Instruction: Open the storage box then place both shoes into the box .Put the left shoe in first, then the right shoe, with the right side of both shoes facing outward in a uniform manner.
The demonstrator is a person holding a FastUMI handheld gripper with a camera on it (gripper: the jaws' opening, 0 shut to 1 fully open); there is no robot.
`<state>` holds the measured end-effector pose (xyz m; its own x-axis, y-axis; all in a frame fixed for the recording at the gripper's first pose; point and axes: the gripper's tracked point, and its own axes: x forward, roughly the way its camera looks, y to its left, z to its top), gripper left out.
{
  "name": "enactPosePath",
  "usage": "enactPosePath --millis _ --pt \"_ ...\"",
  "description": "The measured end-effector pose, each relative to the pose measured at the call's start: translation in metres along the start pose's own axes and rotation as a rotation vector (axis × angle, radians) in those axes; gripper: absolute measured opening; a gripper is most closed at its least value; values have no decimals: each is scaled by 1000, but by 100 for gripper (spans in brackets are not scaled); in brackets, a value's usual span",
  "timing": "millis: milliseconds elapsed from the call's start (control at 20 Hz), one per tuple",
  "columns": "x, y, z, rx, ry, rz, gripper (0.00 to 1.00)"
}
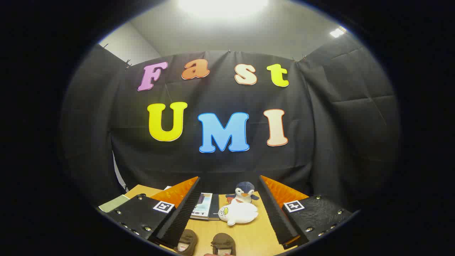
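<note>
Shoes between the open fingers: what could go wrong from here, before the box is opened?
1. The gripper is open and holds nothing; the two shoes lie close together just below it, so a grasp may catch both or take the wrong one first.
2. The white plush and the penguin sit just beyond the shoes; a forward reach could knock them.
3. A booklet lies beside them and could be pushed across the table.

We see a ceiling light point(222, 5) glaring white high above the fingers, the tabletop point(249, 234) between them evenly lit, sharp, with fisheye bending outward.
</note>
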<state>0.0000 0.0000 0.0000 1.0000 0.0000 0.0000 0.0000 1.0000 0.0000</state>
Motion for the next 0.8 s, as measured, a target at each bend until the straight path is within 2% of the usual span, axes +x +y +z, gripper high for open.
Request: enactPosePath --millis 800 --pt "14 3 -8 7 19 62 96"
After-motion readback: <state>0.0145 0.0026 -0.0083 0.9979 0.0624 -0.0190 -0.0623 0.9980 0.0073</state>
